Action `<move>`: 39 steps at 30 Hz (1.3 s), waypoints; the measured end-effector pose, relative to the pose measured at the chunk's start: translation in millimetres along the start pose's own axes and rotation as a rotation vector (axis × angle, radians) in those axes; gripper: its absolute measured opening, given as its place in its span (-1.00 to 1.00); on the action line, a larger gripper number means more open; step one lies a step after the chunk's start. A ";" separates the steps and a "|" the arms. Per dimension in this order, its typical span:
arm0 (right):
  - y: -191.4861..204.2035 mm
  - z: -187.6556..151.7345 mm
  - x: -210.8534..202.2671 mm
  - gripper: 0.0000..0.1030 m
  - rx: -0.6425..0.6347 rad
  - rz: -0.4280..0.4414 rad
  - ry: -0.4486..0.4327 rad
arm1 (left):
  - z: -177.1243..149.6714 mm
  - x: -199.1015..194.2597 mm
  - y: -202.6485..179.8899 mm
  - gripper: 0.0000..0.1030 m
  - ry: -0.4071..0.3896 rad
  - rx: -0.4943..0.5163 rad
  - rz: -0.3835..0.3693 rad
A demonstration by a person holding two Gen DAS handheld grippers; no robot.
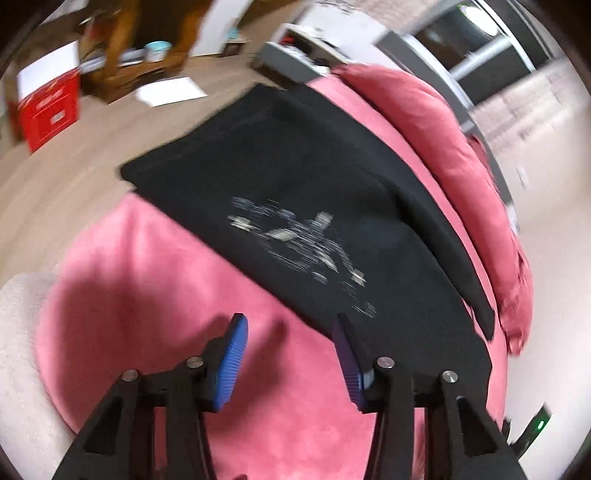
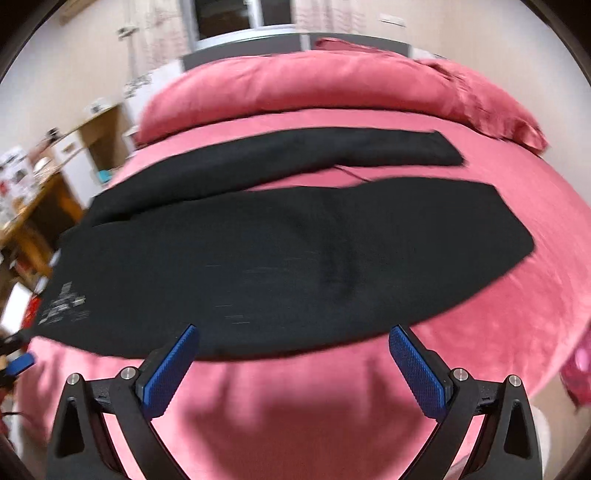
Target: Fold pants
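Both wrist cameras look steeply down along their own fingers at a pink bed (image 2: 461, 306). The left view faces the black pants (image 1: 295, 177) from near their printed end, floor at upper left of the frame. The right view faces them broadside (pillows (image 2: 314, 85) along the top). Both share pants and bedding.

Pink bed (image 2: 480, 295), wooden desk (image 2: 40, 206), window (image 2: 243, 14)

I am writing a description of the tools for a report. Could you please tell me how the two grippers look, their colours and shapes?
Both look alike. The left gripper and the right gripper each have two blue ribbed pads on black angular frames with triangular cut-outs, joined by round silver pins. No cables, markings or sleeves can be seen.
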State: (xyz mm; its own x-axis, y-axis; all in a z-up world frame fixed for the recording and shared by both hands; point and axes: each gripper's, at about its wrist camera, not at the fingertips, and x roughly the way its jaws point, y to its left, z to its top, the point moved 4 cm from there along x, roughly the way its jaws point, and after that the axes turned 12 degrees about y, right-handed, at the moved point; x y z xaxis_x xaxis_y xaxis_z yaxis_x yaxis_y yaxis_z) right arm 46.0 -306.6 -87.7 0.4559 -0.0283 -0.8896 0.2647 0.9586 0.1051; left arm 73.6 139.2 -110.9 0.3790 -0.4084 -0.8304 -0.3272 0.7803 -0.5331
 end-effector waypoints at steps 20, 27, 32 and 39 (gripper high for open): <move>-187.0 22.6 35.6 0.60 0.563 0.383 -0.066 | 43.6 29.2 28.9 -0.04 -0.117 0.047 -0.073; -194.8 42.9 45.1 0.11 0.465 0.403 -0.147 | 55.6 32.4 42.3 -0.02 -0.120 -0.039 -0.198; -200.5 52.0 54.4 -0.13 0.494 0.491 -0.193 | 55.8 37.3 32.6 0.05 -0.147 0.023 -0.143; -209.1 47.1 57.4 -0.65 0.512 0.479 -0.195 | 63.6 42.7 20.3 0.02 -0.156 -0.018 -0.053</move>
State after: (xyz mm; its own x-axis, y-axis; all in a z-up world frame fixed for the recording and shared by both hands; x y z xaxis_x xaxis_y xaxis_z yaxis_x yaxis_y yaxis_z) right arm 56.8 -522.0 -139.9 0.7518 0.2661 -0.6033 0.3404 0.6270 0.7007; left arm 138.2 167.7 -146.8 0.5255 -0.3695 -0.7664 -0.3183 0.7500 -0.5798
